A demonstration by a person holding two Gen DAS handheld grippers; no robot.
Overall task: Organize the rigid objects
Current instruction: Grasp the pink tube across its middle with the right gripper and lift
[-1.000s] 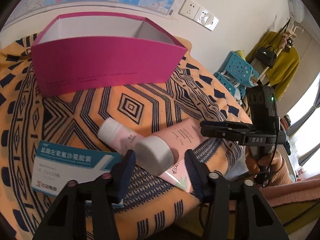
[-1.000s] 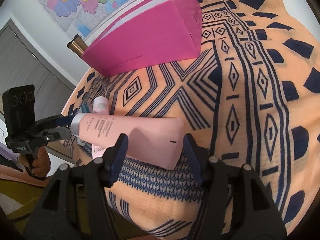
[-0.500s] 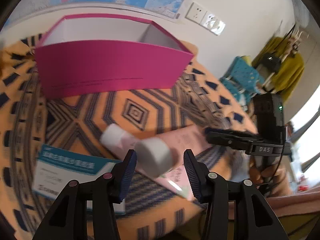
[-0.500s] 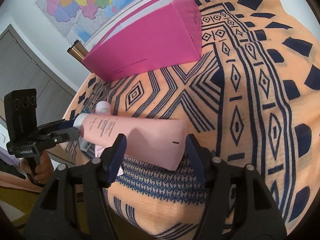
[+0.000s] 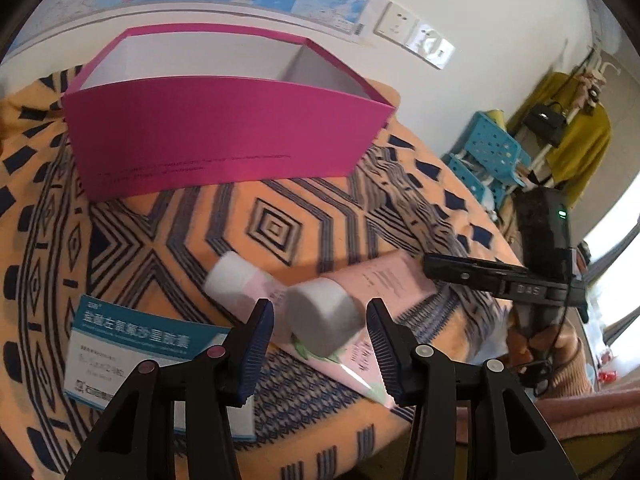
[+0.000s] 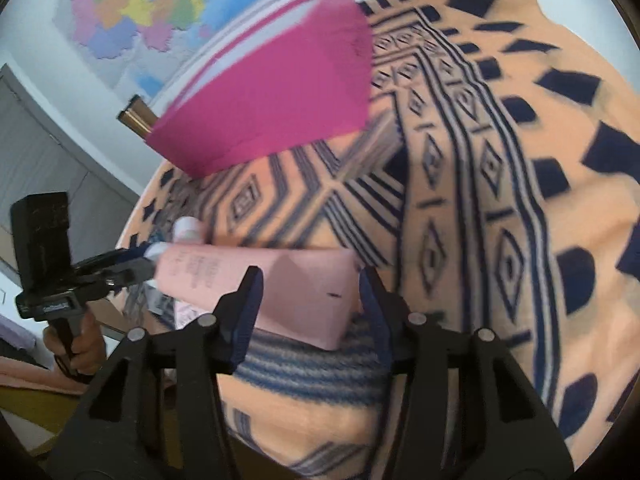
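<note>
Tube [image 6: 256,280] lies level between both grippers, cap inside the left gripper [image 5: 320,324], whose jaws grip it, flat end between the closing right gripper [image 6: 308,296] jaws, not yet pressed.

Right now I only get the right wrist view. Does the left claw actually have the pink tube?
Observer: Yes. The left claw is shut on the pink tube, right at its white cap.
Operator: Anything under the tube?
Observer: A second tube, also white-capped, lies crosswise beneath it.
Operator: Other loose items near that claw?
Observer: A teal and white carton lies flat on the patterned cloth, partly behind one of the claw's fingers.
</note>
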